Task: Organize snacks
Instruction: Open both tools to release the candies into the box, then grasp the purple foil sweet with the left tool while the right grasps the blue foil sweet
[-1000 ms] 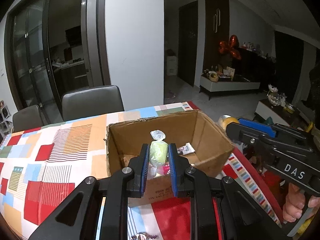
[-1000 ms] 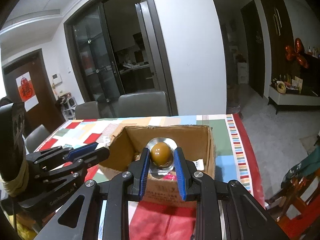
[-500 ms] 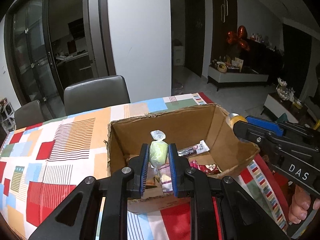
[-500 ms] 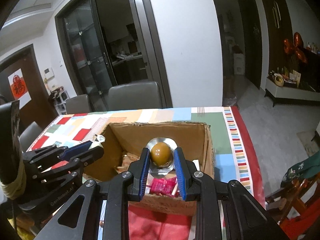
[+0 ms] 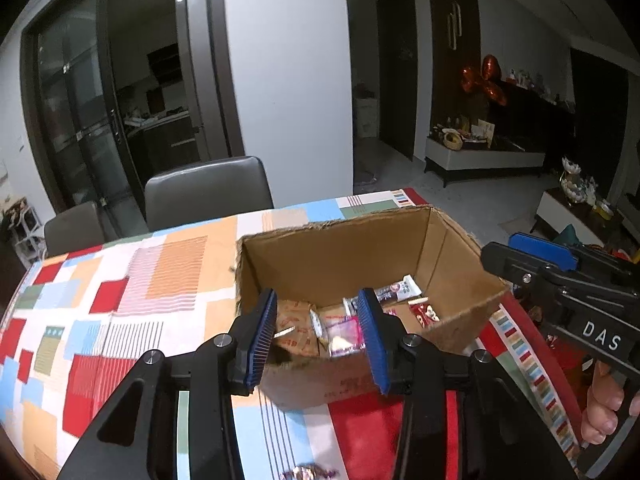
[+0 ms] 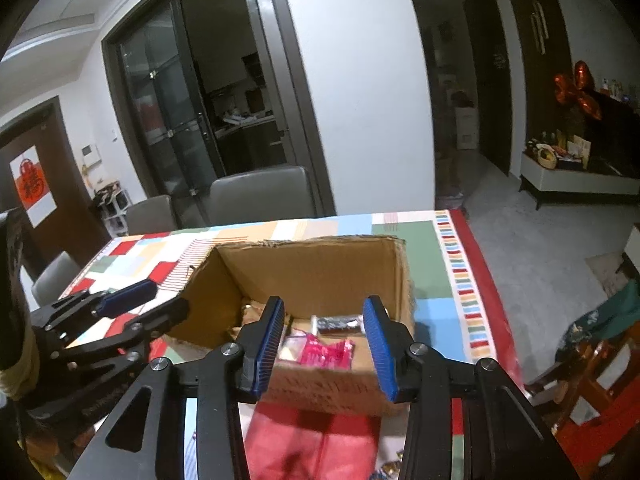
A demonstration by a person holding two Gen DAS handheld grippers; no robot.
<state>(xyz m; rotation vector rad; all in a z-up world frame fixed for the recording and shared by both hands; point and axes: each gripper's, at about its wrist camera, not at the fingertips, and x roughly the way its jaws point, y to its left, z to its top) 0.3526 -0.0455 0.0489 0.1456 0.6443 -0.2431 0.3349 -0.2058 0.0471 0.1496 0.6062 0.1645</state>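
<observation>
Hovering at the near rim of the cardboard box (image 5: 360, 248), the left gripper (image 5: 318, 338) and right gripper (image 6: 326, 346) both gape wide and carry nothing. The snacks sit loose on the box floor: a pink packet (image 6: 326, 354) near the front, a tan packet (image 5: 294, 326) to the left. They look light, soft and crinkly, probably slippery, so pinching across a packet's flat middle seems safest. The pink one's long axis runs roughly left to right
</observation>
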